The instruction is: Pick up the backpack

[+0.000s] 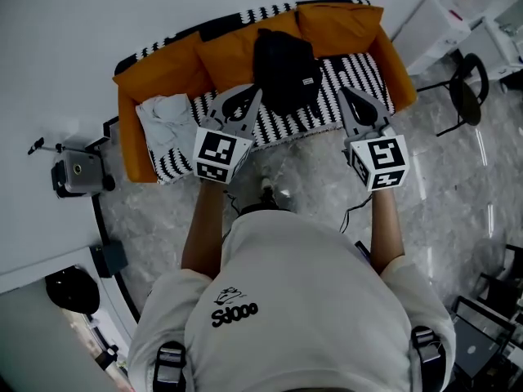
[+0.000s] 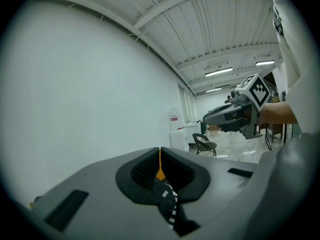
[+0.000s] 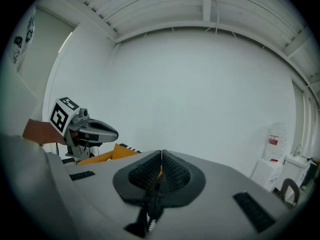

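**Head view.** An orange sofa point(image 1: 394, 65) with a black-and-white striped cover stands against a white wall. The black backpack point(image 1: 284, 68) sits upright at the sofa's middle, leaning on the back cushions. A pale crumpled cloth point(image 1: 167, 121) lies on the sofa's left seat. On the floor left of the sofa is a camera point(image 1: 78, 172) on a stand. To the sofa's right are a black chair point(image 1: 466, 92) and white cabinets point(image 1: 437, 23). The 2 tools are held out over the sofa's front edge. The left tool point(image 1: 255, 95) is just left of the backpack's lower part, and the right tool point(image 1: 343, 95) is a little off to its right. Neither touches it, and only bare striped seat lies between them and it.

**Left gripper view.** The left tool point(image 2: 160, 156) has its jaws pressed together on nothing. Past them show a sliver of orange and a dark, white-dotted patch, probably the sofa and backpack, though too small to be sure. The right tool point(image 2: 206, 119) is at the right, with the chair point(image 2: 204, 144) beyond.

**Right gripper view.** The right tool point(image 3: 161, 159) is likewise pressed together and empty. The left tool point(image 3: 114, 133) shows at the left, above a corner of the sofa point(image 3: 102, 156).
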A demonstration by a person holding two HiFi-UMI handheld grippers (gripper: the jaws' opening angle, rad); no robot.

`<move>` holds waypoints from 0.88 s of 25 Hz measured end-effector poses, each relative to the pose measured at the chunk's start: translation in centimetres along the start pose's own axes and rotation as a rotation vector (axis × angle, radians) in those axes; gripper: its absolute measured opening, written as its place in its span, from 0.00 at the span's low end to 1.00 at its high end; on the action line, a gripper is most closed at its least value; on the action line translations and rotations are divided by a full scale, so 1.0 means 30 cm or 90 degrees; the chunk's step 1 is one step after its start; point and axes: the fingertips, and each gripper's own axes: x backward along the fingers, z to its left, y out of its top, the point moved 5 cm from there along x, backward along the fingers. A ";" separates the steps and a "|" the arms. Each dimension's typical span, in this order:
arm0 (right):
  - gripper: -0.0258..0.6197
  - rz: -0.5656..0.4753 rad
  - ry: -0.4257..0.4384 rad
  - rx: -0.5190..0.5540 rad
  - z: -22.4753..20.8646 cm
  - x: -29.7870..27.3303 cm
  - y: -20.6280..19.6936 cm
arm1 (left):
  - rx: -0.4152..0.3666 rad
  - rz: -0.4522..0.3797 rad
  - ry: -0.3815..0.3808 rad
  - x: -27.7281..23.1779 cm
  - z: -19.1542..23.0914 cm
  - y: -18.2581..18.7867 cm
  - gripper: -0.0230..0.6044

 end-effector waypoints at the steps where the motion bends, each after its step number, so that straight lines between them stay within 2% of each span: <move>1: 0.09 0.003 -0.002 0.000 0.000 -0.025 0.004 | 0.002 0.001 -0.001 -0.012 0.025 -0.006 0.08; 17: 0.09 -0.001 -0.033 -0.019 -0.071 -0.389 0.061 | 0.021 0.012 -0.013 -0.225 0.367 -0.075 0.08; 22: 0.09 -0.017 -0.018 0.031 -0.112 -0.468 0.099 | 0.020 0.014 -0.012 -0.302 0.404 -0.075 0.08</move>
